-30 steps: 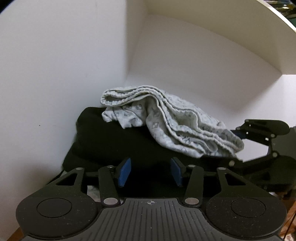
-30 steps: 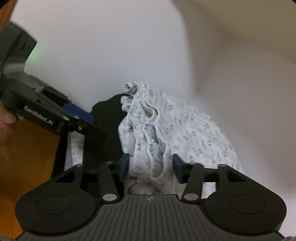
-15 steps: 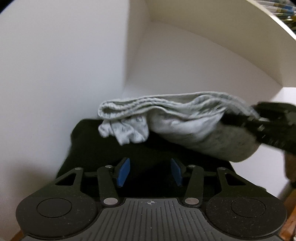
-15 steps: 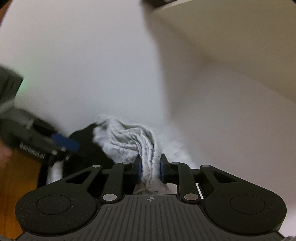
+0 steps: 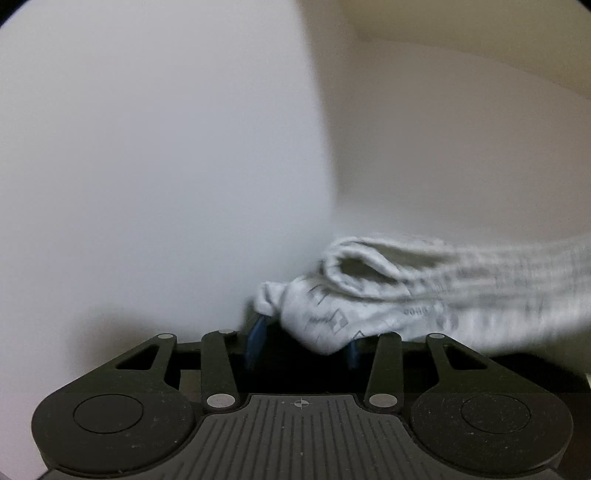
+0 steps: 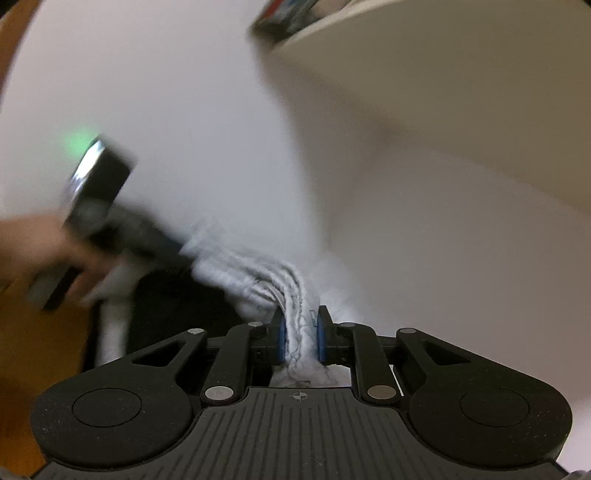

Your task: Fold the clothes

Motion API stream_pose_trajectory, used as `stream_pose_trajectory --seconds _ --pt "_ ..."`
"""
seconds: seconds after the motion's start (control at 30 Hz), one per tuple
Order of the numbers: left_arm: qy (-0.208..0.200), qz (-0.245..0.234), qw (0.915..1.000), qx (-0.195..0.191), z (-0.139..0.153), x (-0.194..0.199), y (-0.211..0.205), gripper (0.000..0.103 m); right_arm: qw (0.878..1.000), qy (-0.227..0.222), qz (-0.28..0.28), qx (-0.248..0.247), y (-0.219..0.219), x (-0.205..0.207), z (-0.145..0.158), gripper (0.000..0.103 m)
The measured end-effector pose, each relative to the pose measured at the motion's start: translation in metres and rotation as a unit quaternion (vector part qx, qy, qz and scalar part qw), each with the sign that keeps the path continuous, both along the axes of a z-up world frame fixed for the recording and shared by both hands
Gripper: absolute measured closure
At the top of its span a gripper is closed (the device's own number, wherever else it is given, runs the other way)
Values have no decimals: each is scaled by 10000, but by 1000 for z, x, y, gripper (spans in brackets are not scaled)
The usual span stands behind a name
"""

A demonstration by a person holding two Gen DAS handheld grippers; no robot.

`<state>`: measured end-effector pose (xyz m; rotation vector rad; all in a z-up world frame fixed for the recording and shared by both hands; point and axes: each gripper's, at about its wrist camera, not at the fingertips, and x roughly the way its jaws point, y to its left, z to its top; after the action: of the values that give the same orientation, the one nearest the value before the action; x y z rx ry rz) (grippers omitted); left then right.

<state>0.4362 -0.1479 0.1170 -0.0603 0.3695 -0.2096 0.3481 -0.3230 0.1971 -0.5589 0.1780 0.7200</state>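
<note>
A grey-white patterned garment (image 5: 406,295) is stretched in the air inside a white cubby. In the right wrist view my right gripper (image 6: 301,339) is shut on a bunched edge of the garment (image 6: 299,332), with the blue pads pressing from both sides. My left gripper (image 5: 303,347) has its jaws closing, and the garment's other end hangs over the gap between the blue pads (image 5: 256,341) without being squeezed. From the right wrist the left gripper (image 6: 177,254) is a blur in a person's hand (image 6: 40,251). A black garment (image 6: 177,306) lies below.
White cubby walls (image 5: 147,147) close in on the left and back, with a shelf board (image 6: 443,55) overhead that carries some items (image 6: 288,14). A wooden surface (image 6: 33,350) shows at the left. Something white (image 6: 114,325) pokes out beside the black pile.
My right gripper shut on the patterned garment's edge and raised it off the black pile. My left gripper moved up to the garment's other end, so the cloth now spans both.
</note>
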Motion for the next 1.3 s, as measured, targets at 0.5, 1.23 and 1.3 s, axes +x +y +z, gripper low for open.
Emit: stream_pose_trajectory --seconds 0.5,1.23,1.3 --pt "-861 -385 9955 88 30 -71 11 53 9925 799 277 883 -57 -10 -35 60" --pt "-307 -1700 9822 740 30 -8 -46 51 9756 632 -773 1954 -98 126 -92 80" --pt "-244 -1729 9812 823 44 15 -64 51 9751 583 -353 2110 -93 120 -88 79"
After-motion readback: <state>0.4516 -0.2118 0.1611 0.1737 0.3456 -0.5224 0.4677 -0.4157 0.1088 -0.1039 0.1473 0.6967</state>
